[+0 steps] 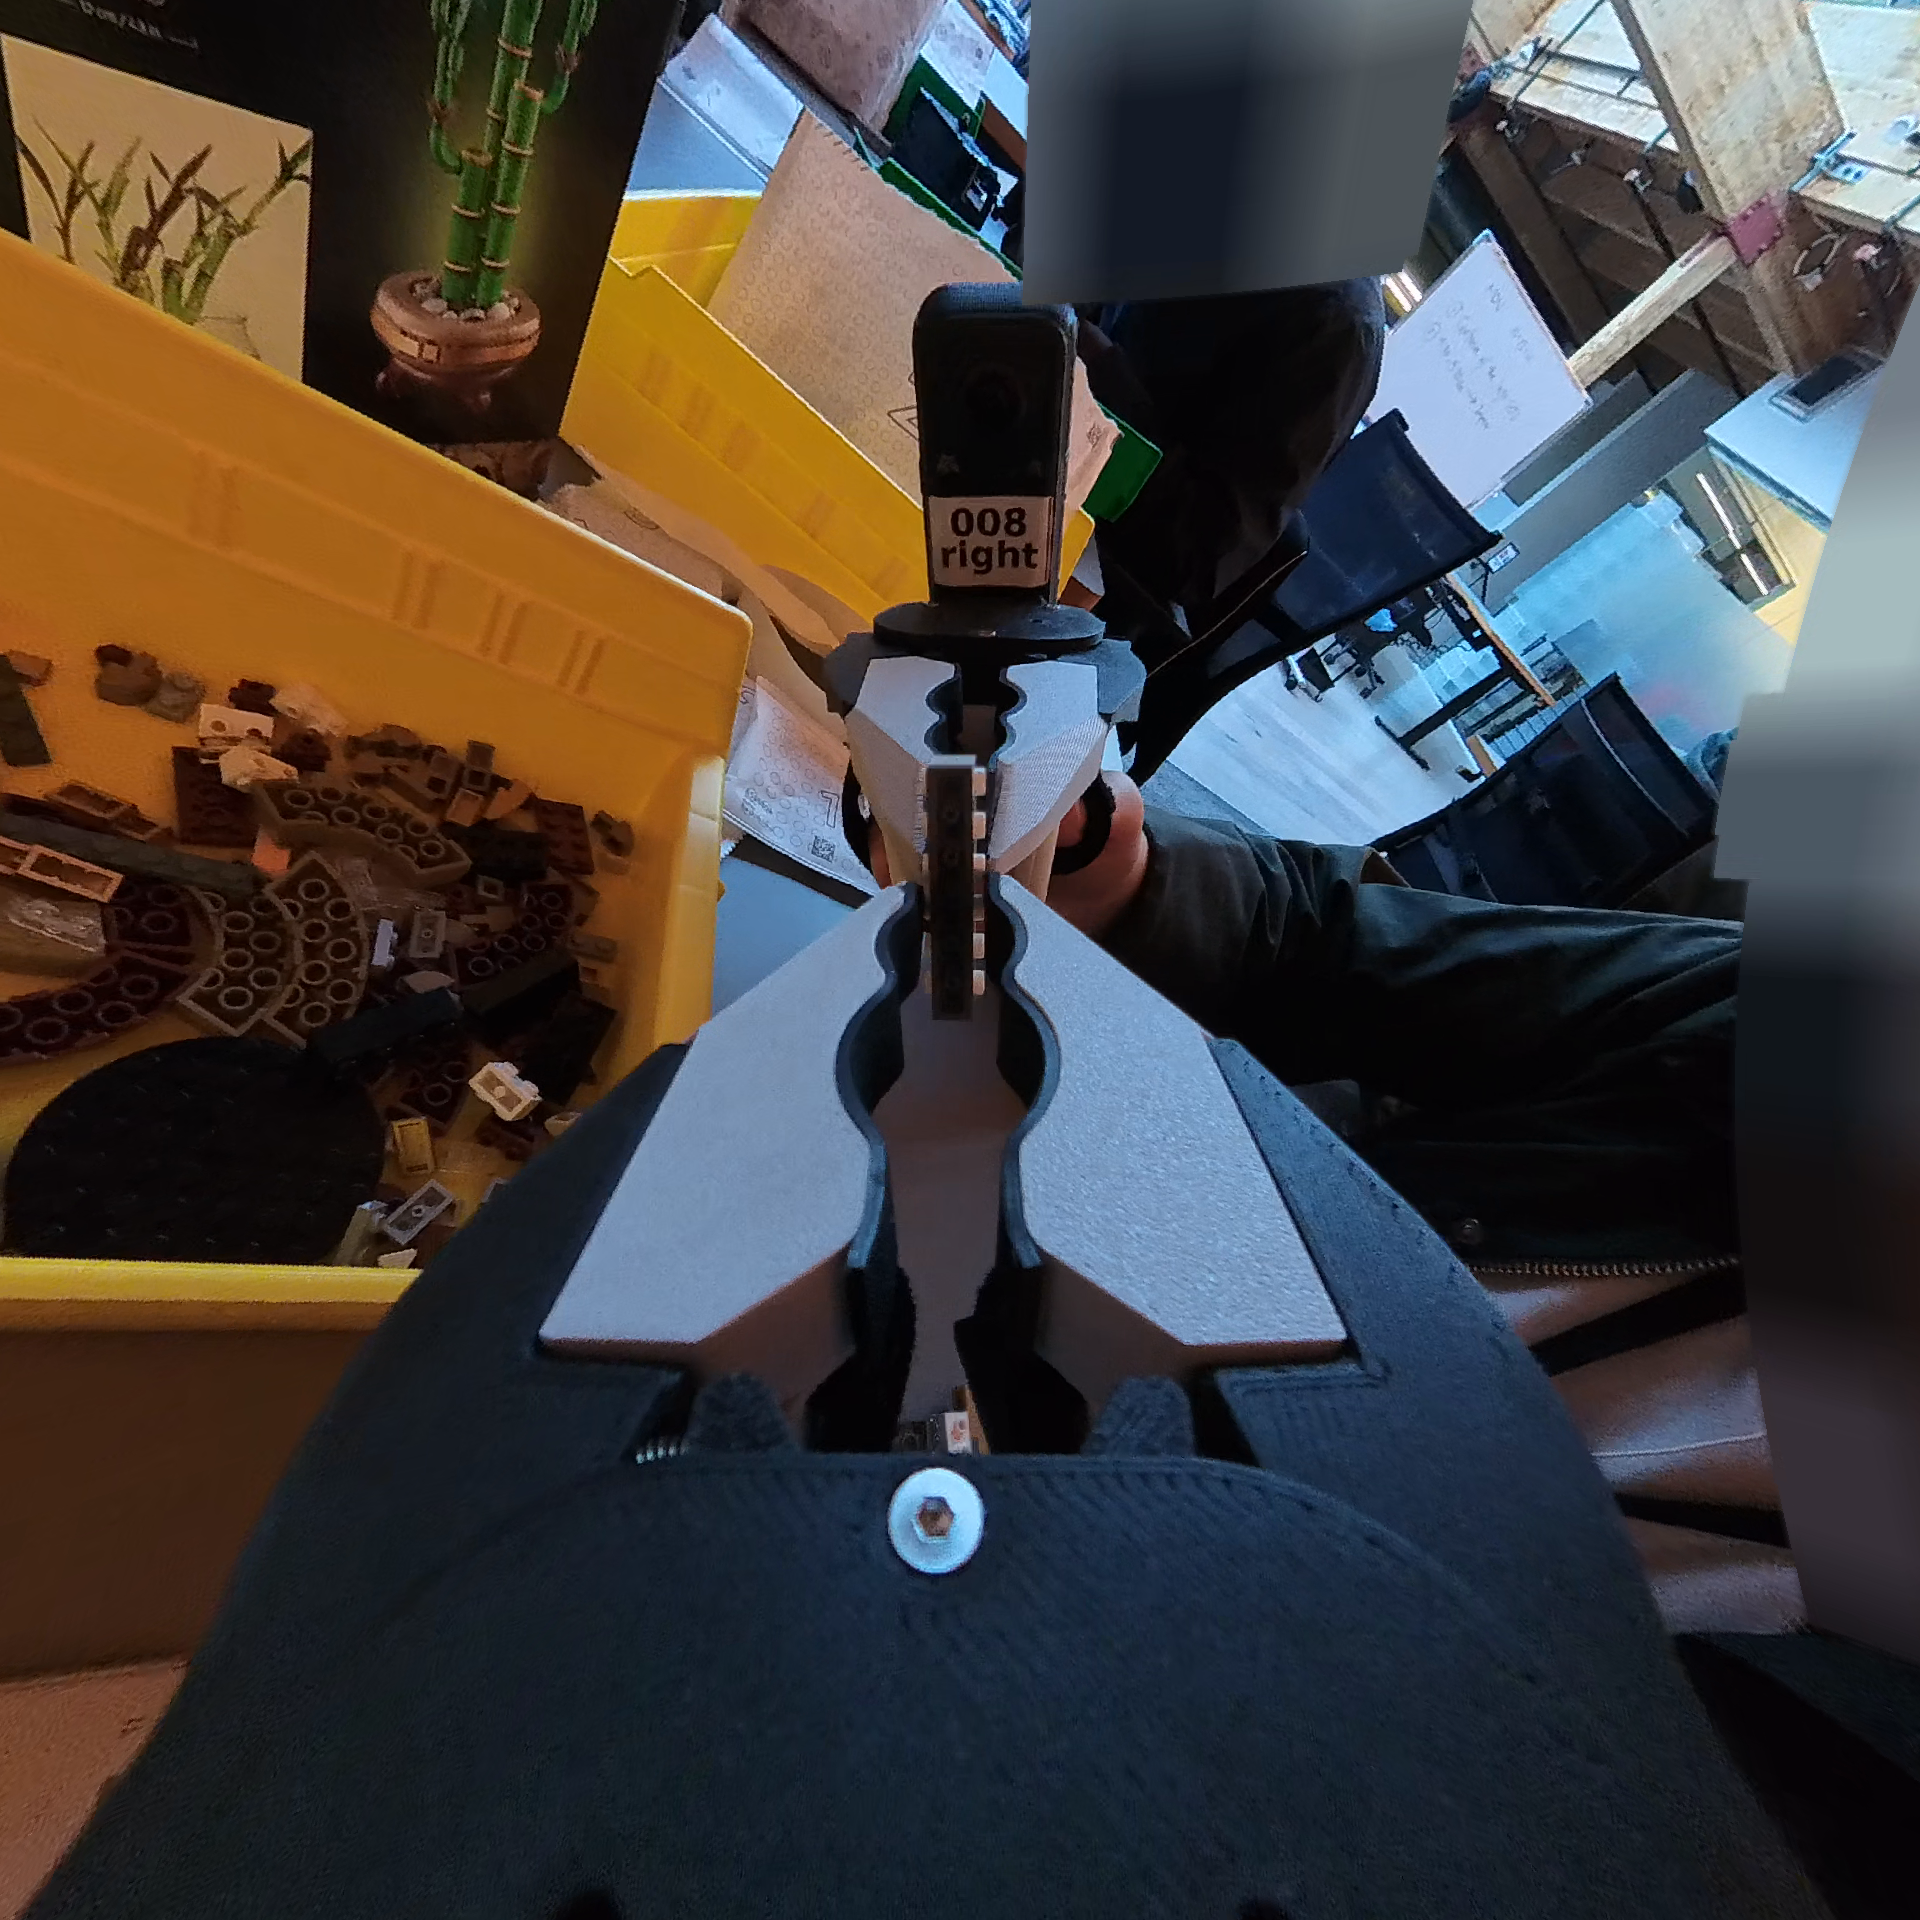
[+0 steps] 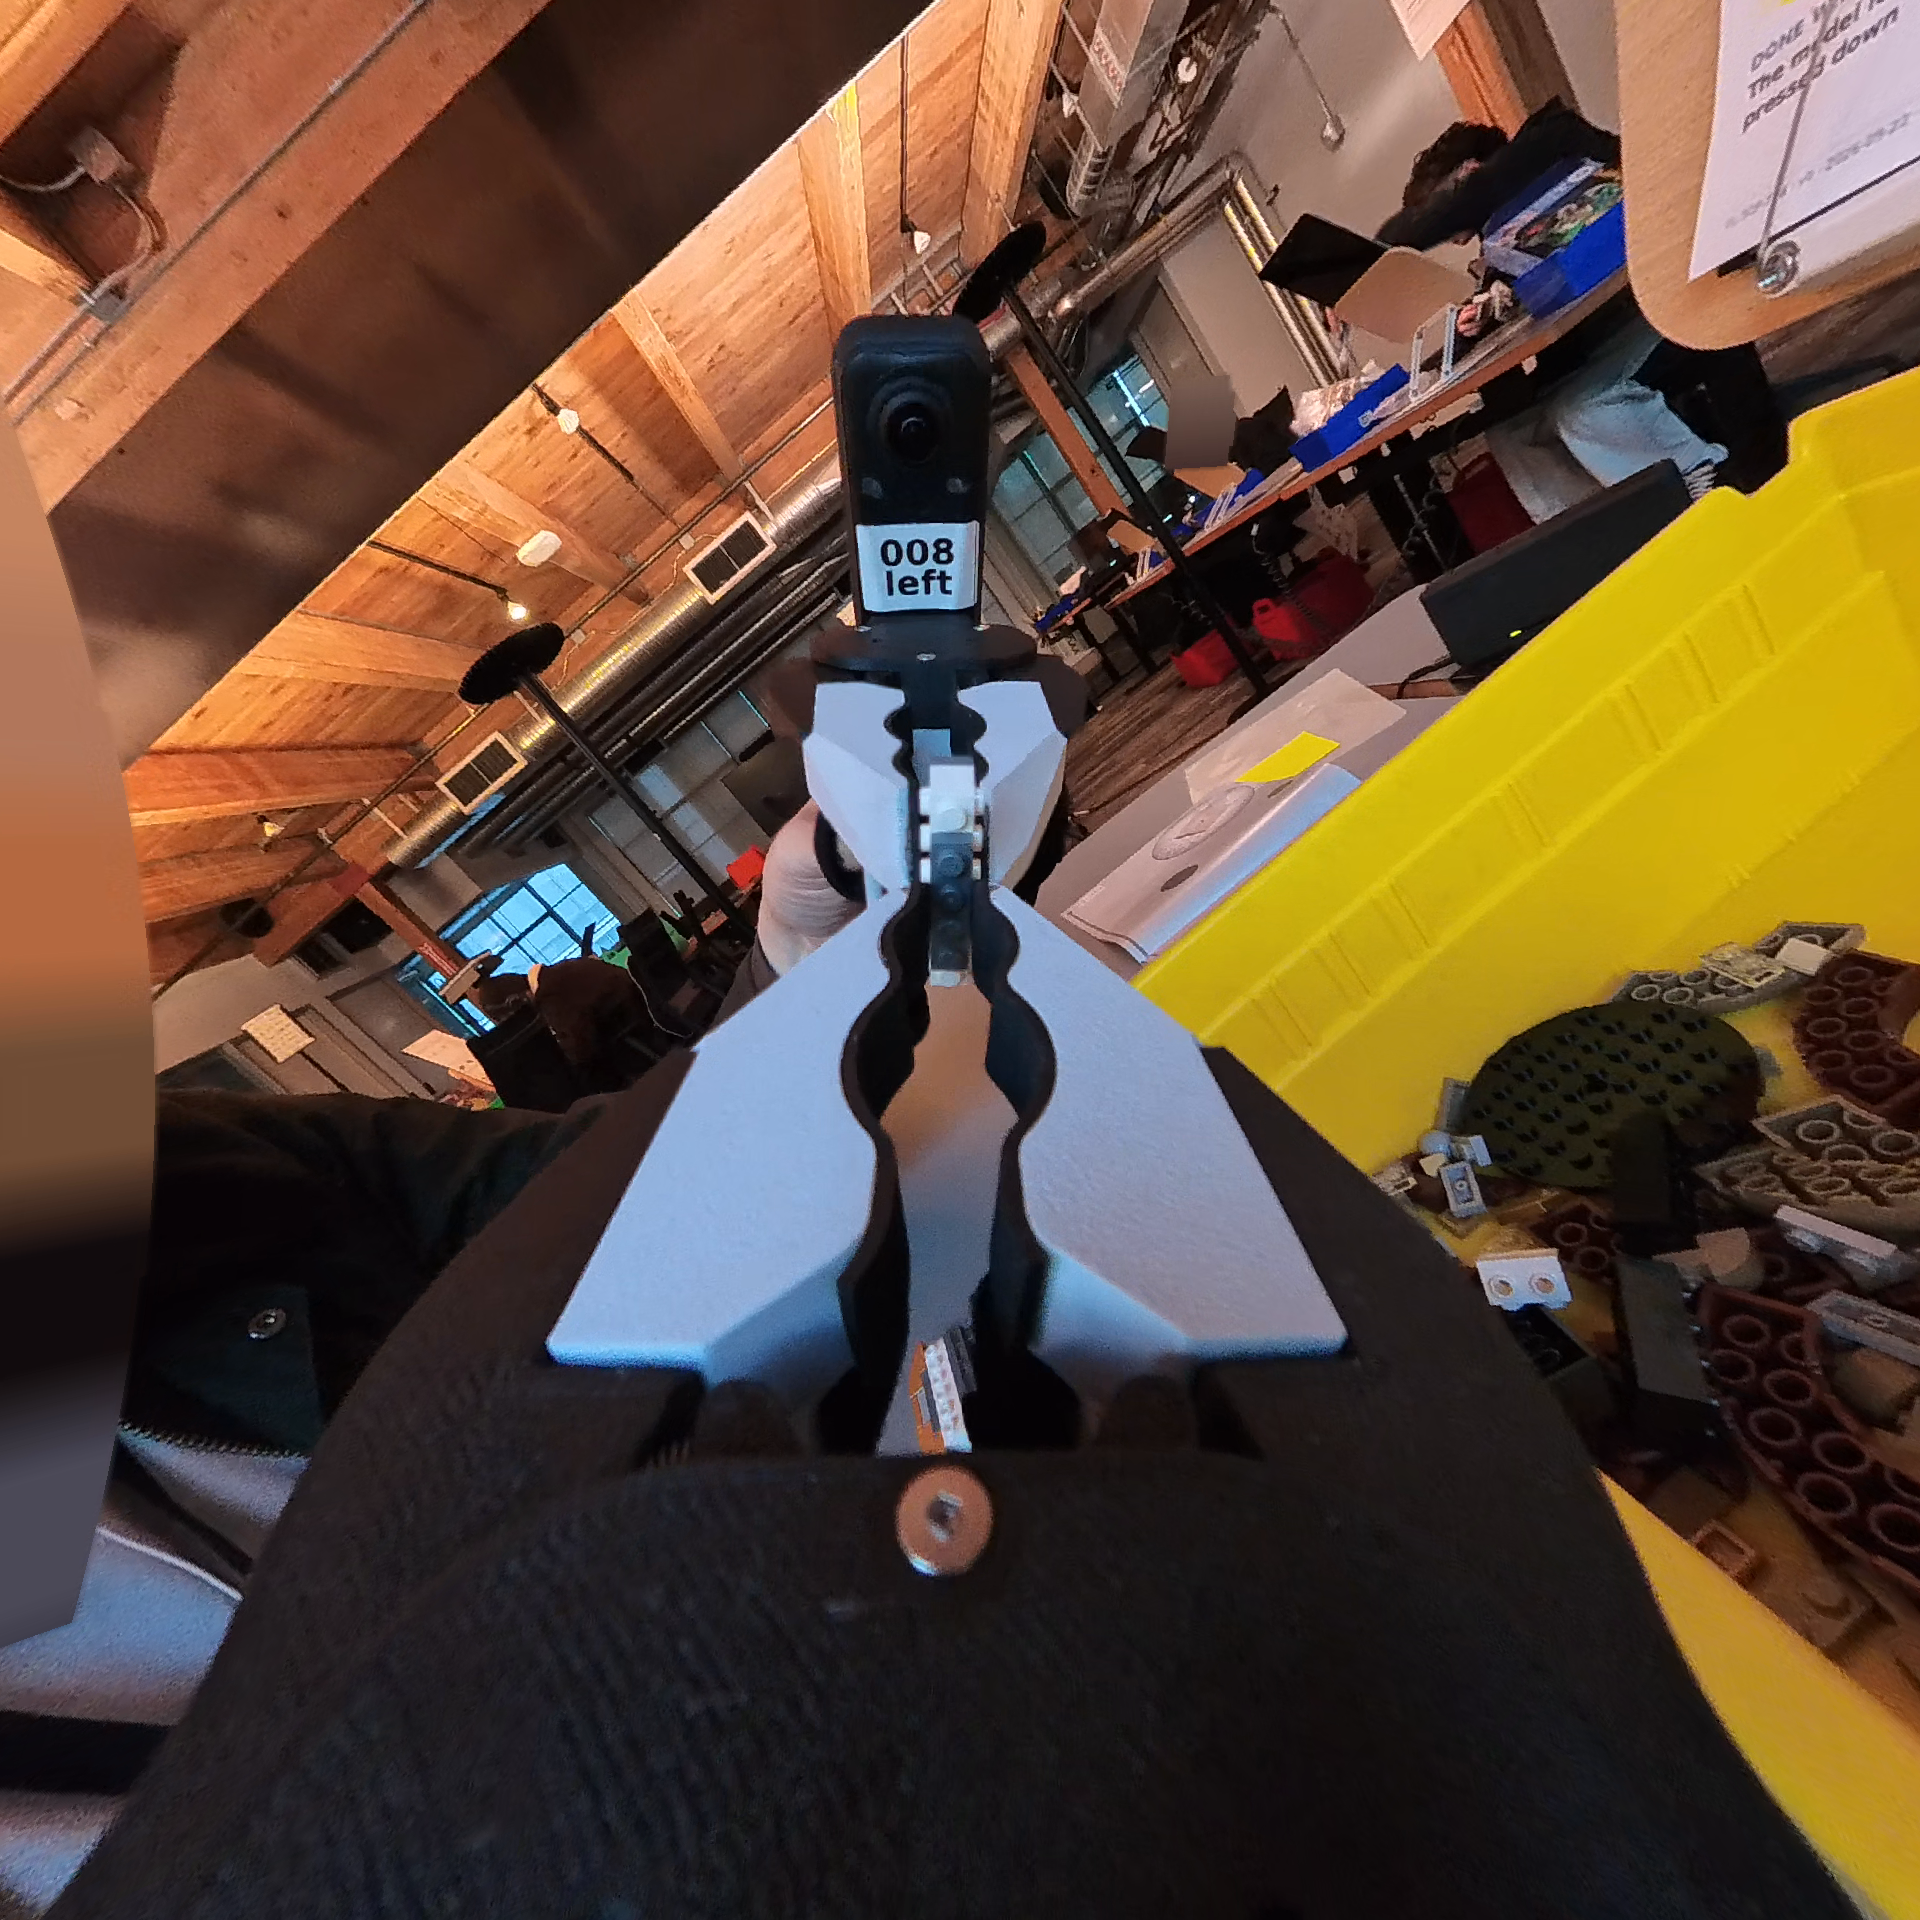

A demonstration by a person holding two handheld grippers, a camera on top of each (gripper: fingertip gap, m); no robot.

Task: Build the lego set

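Observation:
My left gripper (image 1: 954, 906) is shut on the near end of a long dark studded plate strip (image 1: 954, 862) with small pale pieces along its side. The right gripper (image 1: 971, 774) faces it tip to tip and grips the strip's far end. In the right wrist view my right gripper (image 2: 951, 925) is shut on the dark strip (image 2: 951, 883). The strip's white end piece (image 2: 951, 795) sits in the left gripper (image 2: 940, 805) opposite. The strip is held in the air beside the bin.
A yellow bin (image 1: 364, 582) holds loose brown, grey and black bricks (image 1: 343, 894) and a black round plate (image 1: 187, 1143); it shows too in the right wrist view (image 2: 1558, 831). The set's box (image 1: 416, 208) leans behind it. A sleeve (image 1: 1403, 987) reaches in from the right. The grippers are tip to tip, or close to it.

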